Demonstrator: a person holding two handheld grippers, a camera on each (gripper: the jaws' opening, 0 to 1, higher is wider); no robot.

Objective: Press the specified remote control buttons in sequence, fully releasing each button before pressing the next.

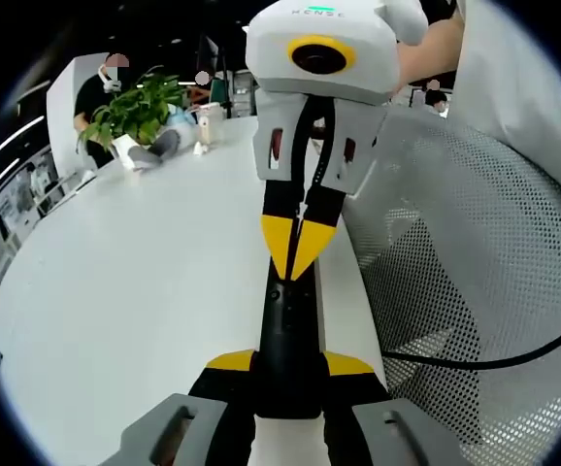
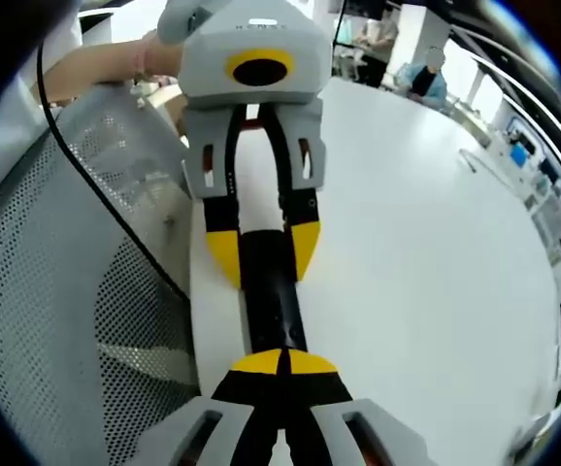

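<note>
A long black remote control point(image 1: 286, 325) lies along the edge of a white table point(image 1: 145, 291). My left gripper point(image 1: 288, 364) is shut on it, one yellow tip on each side of its near end. My right gripper point(image 1: 295, 248) comes in from the far side, shut, with its joined yellow tips down on the remote's top face by the buttons. In the right gripper view, that shut right gripper point(image 2: 282, 362) rests on the remote point(image 2: 271, 306), and the left gripper point(image 2: 264, 252) clamps the remote's other end.
A white perforated mesh chair point(image 1: 475, 272) stands against the table's edge beside the remote, with a black cable point(image 1: 475, 364) across it. A potted plant point(image 1: 135, 112), cups and seated people are at the table's far end. A person's forearm point(image 2: 106, 63) is behind the left gripper.
</note>
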